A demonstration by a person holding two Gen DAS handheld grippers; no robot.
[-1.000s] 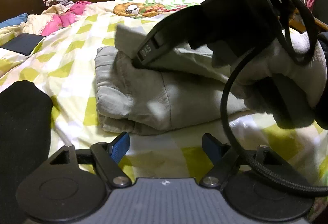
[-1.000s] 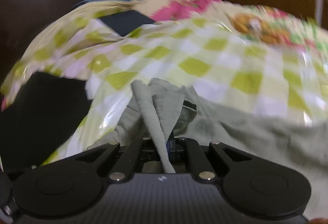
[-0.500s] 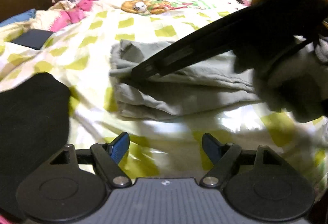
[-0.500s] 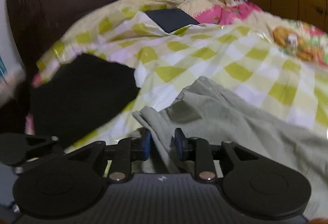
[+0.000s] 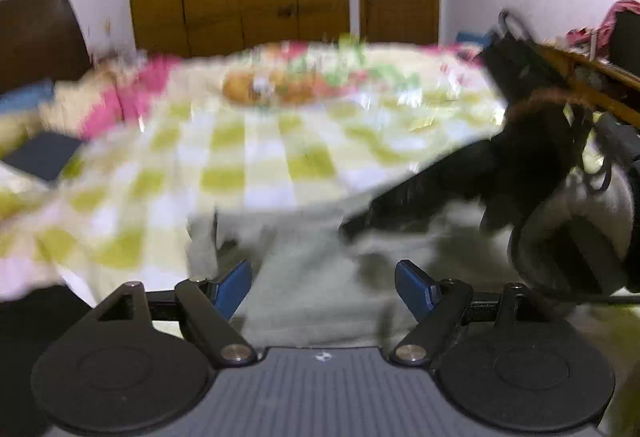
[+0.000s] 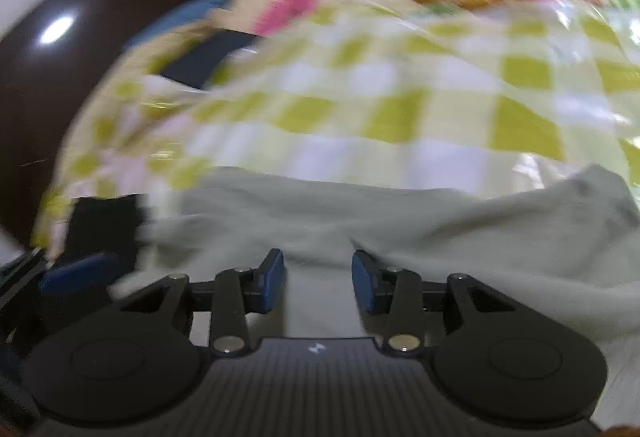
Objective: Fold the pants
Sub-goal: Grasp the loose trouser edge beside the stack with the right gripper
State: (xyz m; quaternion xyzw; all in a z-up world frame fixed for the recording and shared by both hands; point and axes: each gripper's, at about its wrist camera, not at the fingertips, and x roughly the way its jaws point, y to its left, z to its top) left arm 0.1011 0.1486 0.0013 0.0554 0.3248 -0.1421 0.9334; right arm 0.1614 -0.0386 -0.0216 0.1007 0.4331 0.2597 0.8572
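With the left gripper [image 5: 323, 289] spread wide and empty and the right gripper [image 6: 318, 283] partly parted, holding nothing, the folded pants [image 6: 400, 221] (at six o'clock in both blurred views) are best pressed flat before any further fold is taken.

Both views are smeared with motion blur. In the left wrist view we cannot make out the folds of the pants [image 5: 320, 277] at lower centre, and the right gripper [image 5: 352, 227] entering from the right is a dark streak, its fingers indistinct. The print at the top of the bedspread [image 5: 256, 157] is unreadable. In the right wrist view the pants [image 6: 400, 225] run off the right edge.
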